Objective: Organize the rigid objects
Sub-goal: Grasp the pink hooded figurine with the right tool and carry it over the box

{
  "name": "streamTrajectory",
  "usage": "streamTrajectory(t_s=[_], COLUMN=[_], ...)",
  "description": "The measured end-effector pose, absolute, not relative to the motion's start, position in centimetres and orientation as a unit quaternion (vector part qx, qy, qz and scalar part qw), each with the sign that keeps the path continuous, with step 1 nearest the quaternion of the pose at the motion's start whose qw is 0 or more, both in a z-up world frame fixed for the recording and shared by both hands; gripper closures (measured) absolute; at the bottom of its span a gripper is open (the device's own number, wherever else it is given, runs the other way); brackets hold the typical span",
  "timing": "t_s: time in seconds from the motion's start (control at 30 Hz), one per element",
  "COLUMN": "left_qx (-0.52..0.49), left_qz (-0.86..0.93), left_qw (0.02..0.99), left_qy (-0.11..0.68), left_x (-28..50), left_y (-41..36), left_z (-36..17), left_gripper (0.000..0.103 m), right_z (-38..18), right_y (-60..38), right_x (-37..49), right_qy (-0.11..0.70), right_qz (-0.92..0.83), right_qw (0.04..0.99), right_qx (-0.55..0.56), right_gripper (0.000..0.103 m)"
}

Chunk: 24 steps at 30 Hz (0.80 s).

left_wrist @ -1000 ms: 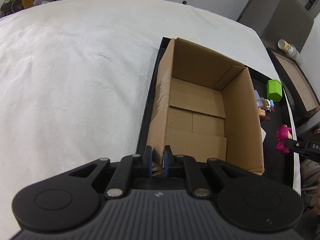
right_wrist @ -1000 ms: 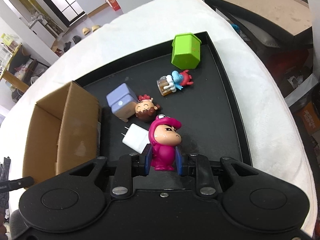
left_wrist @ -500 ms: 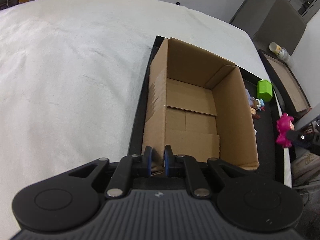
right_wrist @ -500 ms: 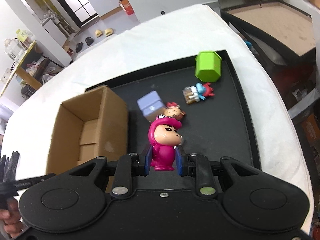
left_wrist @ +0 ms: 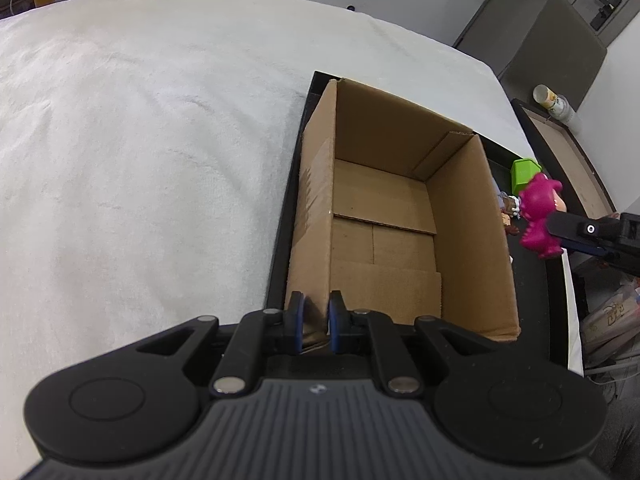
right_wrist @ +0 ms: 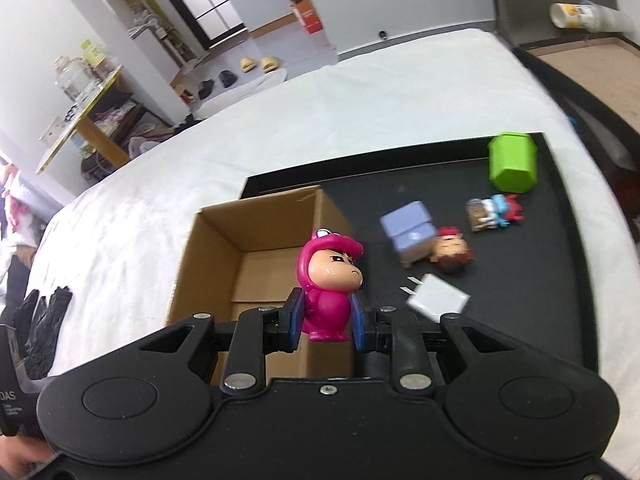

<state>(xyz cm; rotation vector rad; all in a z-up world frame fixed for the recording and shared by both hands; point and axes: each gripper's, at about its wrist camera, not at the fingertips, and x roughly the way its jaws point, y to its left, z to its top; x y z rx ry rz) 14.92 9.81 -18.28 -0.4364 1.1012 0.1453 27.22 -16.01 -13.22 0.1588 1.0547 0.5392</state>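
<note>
The pink figurine stands upright between the blue pads of the right gripper, clamped at its body with the head clear above the fingers. It is held in the air directly ahead of the tool, over the near right wall of the cardboard box; the left wrist view shows the same figurine just beyond the box's right wall, not yet over the opening. The mid-body grip appears chosen to keep the toy upright and stable for a drop into the box.

The left gripper is closed on the near left corner wall of the box, one pad on each side of the cardboard. Judged purpose: steadying the light, empty box so it does not slide or tip when the toy goes in.

The box sits at the left end of the black tray, on a white cloth. Ahead and to the right of the right gripper, loose on the tray, lie a white charger plug, a lavender block touching a brown-haired figurine, a blue-and-red figurine and a green container. These await sorting; the box interior is bare.
</note>
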Motion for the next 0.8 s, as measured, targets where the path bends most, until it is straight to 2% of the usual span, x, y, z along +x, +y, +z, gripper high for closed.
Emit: streamTrajectory(t_s=[0.8], left_qx=[-0.221], left_qz=[0.066], left_qw=[0.827], left_qy=[0.513], left_x=[15.6], left_y=[10.2], left_z=[-19.3], left_gripper=[0.090], right_z=[-15.6], right_y=[-6.3], right_x=[28.4], right_qy=[0.518], right_qz=[0.293], right_qw=[0.803], right_qx=[0.039], right_gripper=[0.078])
